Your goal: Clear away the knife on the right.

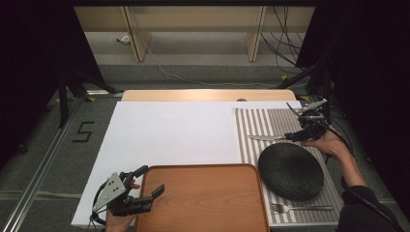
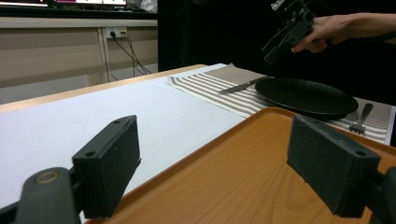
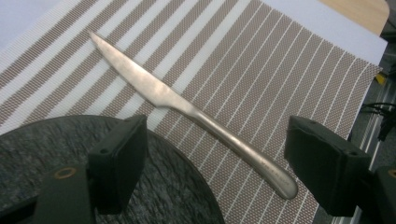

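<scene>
Care is needed: left gripper (image 1: 147, 182) waits spread over the near-left corner of the wooden tray (image 1: 203, 198), and right gripper (image 3: 215, 154), also spread, should lower straight on the knife (image 3: 187, 109) handle just below it, beside the black plate (image 1: 290, 170), on the striped mat (image 1: 256, 126) over the white table (image 1: 169, 130), dark curtains around.
</scene>
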`<state>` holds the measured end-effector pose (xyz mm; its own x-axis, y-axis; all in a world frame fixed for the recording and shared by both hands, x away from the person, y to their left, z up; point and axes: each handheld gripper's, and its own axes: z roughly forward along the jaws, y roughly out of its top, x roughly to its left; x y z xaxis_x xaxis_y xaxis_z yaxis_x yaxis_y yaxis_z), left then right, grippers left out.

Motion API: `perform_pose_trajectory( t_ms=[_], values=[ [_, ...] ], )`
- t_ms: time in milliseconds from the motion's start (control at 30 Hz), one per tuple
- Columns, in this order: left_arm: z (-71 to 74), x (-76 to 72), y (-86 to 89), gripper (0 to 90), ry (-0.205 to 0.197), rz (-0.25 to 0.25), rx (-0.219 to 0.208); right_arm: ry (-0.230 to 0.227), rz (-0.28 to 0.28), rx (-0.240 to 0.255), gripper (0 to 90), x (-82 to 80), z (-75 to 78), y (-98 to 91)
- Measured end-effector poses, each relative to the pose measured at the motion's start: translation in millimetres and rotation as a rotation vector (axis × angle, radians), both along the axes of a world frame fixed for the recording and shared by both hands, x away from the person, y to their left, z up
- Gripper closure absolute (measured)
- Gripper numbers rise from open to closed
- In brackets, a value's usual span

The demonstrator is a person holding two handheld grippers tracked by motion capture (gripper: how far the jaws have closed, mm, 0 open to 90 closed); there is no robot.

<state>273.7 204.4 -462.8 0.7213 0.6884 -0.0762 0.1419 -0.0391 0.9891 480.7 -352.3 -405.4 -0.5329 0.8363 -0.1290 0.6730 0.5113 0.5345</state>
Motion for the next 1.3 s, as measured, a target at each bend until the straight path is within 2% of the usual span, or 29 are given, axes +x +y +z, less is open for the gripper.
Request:
perform_pose_trajectory(
  t_ms=[367,533,567,700,767,1200,1300],
  values=[
    [0.5,-0.6,0.2,16.9,-0.003,-0.003,-0.004,0.068,-0.036,-0.027,23.7,23.1,-14.9,-5.0],
    [1.1,-0.9,1.2,16.9,0.0,-0.005,-0.015,0.11,-0.033,-0.057,23.9,30.9,-21.7,-3.0],
    [1.7,-0.8,1.5,16.9,0.004,-0.012,-0.031,0.12,-0.031,-0.066,24.1,32.3,-22.4,-2.6],
    [1.8,-0.8,1.4,16.9,0.004,-0.012,-0.027,0.14,-0.033,-0.074,24.3,36.5,-24.5,-1.7],
    [1.0,-0.2,2.4,16.8,0.009,-0.011,-0.026,0.162,-0.034,-0.097,24.5,40.1,-26.2,-2.0],
    [2.3,-0.1,3.1,16.9,0.008,-0.01,-0.032,0.192,-0.05,-0.129,25.8,46.7,-28.8,-0.9],
    [2.5,-0.3,2.6,16.8,0.009,-0.012,-0.033,0.211,-0.047,-0.155,26.1,49.2,-30.7,0.0]
  ],
)
